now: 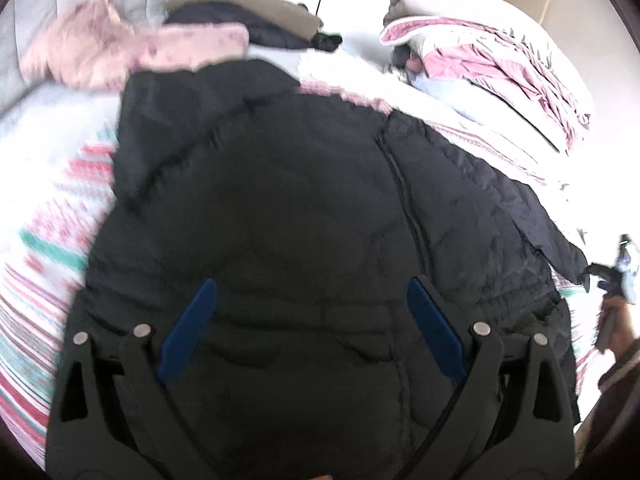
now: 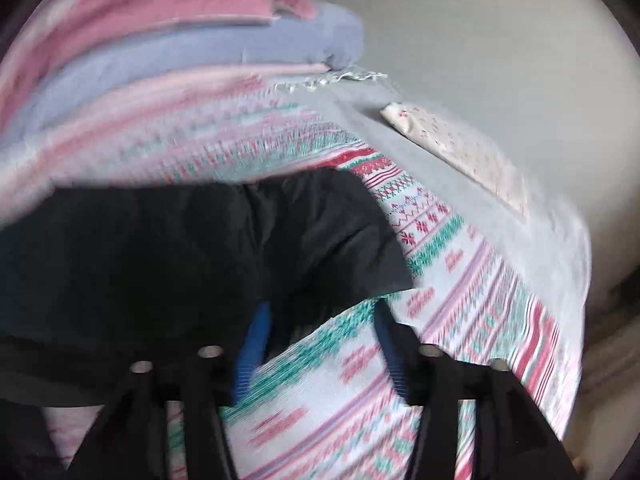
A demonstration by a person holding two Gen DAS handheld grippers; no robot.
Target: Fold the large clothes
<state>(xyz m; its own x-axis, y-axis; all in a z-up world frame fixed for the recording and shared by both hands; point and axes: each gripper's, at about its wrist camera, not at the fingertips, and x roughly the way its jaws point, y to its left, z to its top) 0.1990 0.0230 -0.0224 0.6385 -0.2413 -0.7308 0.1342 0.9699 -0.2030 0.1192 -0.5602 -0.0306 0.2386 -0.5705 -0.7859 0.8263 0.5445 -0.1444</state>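
while the black puffer coat (image 1: 304,200) lies spread across the patterned bedspread (image 1: 44,216), its fur-trimmed hood toward the headboard, both tools hang above it with nothing in them. the left gripper (image 1: 312,320) hovers over the lower body of the coat, jaws spread wide, the blue pads clear of the fabric as far as i can tell. the right gripper (image 2: 320,340) sits at the coat's edge, over the corner of dark cloth (image 2: 340,240) that lies on the bedspread; its jaws are apart too, and that corner lies just ahead of the pads rather than pinched between them, though blur makes the contact hard to read.

to my eye this is a re-grip between folds: the coat lies fairly flat, zip line showing, and no fold of the body looks finished. other clothes wait behind, a pink fluffy garment (image 1: 92,52) and a dark parka with a tan fur trim (image 1: 256,16), with a stack of folded bedding (image 2: 180,48) off to the side.

next, each gripper likely needs a firm bite on an edge or sleeve, deep enough that the slippery padded shell does not slide out when lifted over.
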